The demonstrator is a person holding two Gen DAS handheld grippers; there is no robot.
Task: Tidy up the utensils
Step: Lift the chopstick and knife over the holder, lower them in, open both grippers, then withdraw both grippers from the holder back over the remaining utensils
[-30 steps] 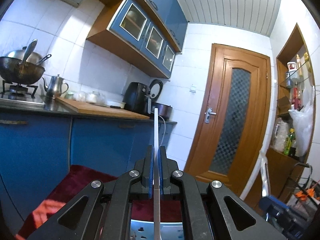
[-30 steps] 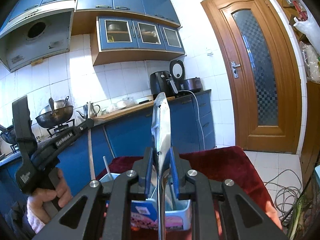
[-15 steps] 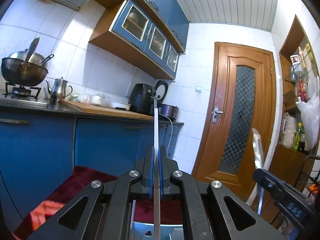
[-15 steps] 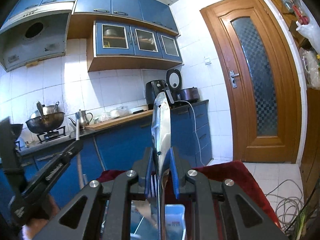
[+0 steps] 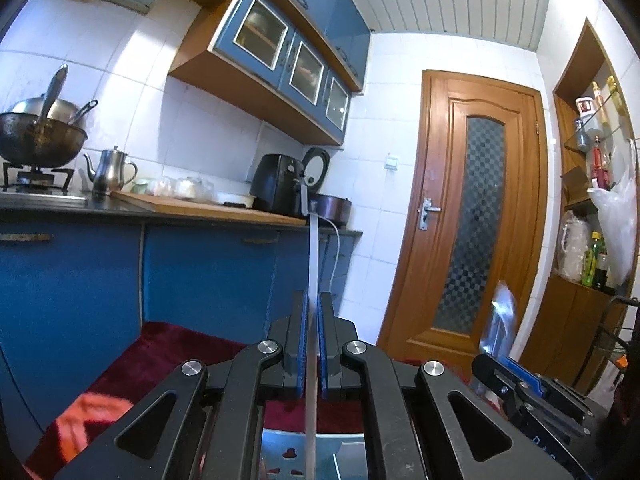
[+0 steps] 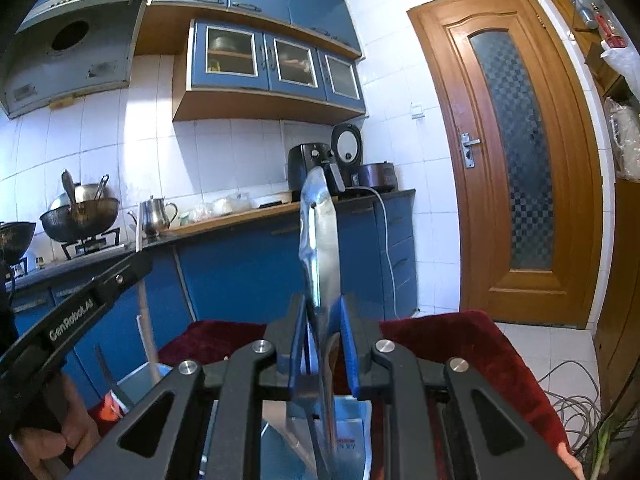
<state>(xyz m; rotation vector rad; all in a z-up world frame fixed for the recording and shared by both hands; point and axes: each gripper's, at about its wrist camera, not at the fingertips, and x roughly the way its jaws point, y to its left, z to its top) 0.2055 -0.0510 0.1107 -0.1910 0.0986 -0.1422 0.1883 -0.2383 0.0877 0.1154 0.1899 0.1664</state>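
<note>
The left gripper jaws are opening around a thin white stick standing upright. The right gripper is grasping a metal spatula above a blue container on the red-covered surface. The black gripper bodies are hiding what lies below.

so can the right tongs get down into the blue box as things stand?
Probably yes. The right tongs hold a metal utensil upright, right above the blue box on the red cloth. Nothing lies between. The left tongs hold a white stick off to the side.
</note>
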